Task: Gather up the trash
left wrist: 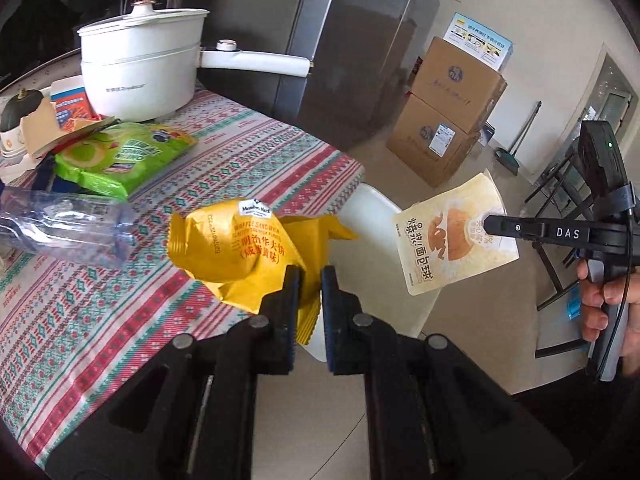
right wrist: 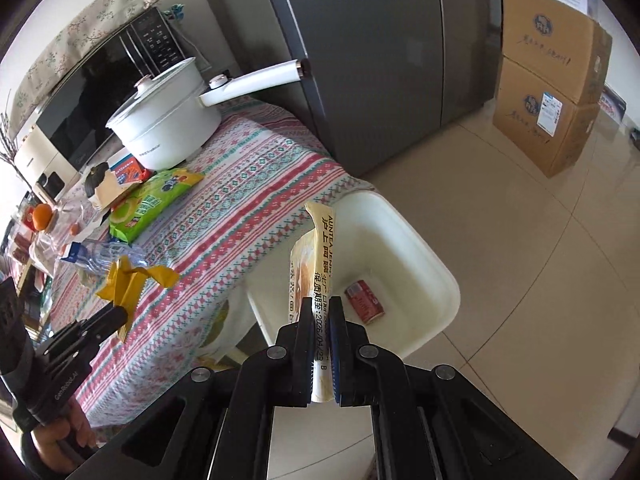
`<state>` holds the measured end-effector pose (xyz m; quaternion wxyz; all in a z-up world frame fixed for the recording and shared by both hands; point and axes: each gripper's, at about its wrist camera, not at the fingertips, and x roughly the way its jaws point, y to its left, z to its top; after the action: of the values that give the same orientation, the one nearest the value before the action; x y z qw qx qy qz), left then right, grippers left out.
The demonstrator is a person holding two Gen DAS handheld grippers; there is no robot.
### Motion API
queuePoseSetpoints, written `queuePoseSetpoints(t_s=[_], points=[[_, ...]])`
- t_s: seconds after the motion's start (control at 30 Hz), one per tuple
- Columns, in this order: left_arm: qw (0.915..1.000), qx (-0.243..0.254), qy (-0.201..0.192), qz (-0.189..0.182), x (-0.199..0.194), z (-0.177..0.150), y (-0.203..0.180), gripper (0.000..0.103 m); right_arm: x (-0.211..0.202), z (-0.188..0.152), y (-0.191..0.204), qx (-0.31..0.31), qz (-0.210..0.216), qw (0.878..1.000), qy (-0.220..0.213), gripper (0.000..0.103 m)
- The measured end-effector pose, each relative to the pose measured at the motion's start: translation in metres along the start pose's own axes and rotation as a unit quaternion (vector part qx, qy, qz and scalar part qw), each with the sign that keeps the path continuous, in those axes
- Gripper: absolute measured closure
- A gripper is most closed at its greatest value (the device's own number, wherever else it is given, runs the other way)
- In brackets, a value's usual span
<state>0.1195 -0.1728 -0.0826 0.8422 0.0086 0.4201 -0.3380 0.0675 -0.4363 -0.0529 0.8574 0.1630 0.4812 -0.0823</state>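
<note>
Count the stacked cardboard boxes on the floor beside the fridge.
2. The lower cardboard box sits on the floor tiles; the upper cardboard box is stacked directly on it. A printed carton rests on top, and more may be hidden behind.

White bin [left wrist: 372,208] mostly hidden behind yellow wrapper [left wrist: 236,244] & left gripper [left wrist: 310,276] in left view, clear bottle [left wrist: 60,224] cut off at left edge, cream pouch [right wrist: 320,264] lower end hidden betw. right gripper [right wrist: 322,312] pads, red can [right wrist: 364,300] label too small to read, desk [right wrist: 240,208] far clutter blurred.
</note>
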Motion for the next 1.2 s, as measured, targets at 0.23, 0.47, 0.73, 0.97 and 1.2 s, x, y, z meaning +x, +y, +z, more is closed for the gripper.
queuePoseSetpoints(t_s=[0.23, 0.47, 0.73, 0.97, 1.2], points=[[0.9986, 0.029, 0.023, -0.038, 0.05, -0.011, -0.04, 0.091, 0.003, -0.008, -0.04, 0.024, -0.025, 0.999, 0.011, 0.096], [0.9973, 0.058, 0.027, -0.034, 0.08, -0.021, -0.063, 0.091, 0.007, -0.015, -0.06, 0.034, -0.033, 0.999, 0.022, 0.096], [0.9972, 0.07, 0.014, -0.021, 0.088, -0.023, -0.063, 0.066, 0.01, -0.015, -0.064, 0.035, -0.038, 0.998, 0.025, 0.096], [0.997, 0.072, -0.007, 0.03, 0.073, -0.02, -0.056, 0.034, 0.01, -0.015, -0.062, 0.032, -0.039, 0.998, 0.026, 0.095], [0.9961, 0.064, -0.01, 0.06, 0.063, -0.017, -0.045, 0.027, 0.011, -0.011, -0.056, 0.031, -0.039, 0.999, 0.023, 0.095]])
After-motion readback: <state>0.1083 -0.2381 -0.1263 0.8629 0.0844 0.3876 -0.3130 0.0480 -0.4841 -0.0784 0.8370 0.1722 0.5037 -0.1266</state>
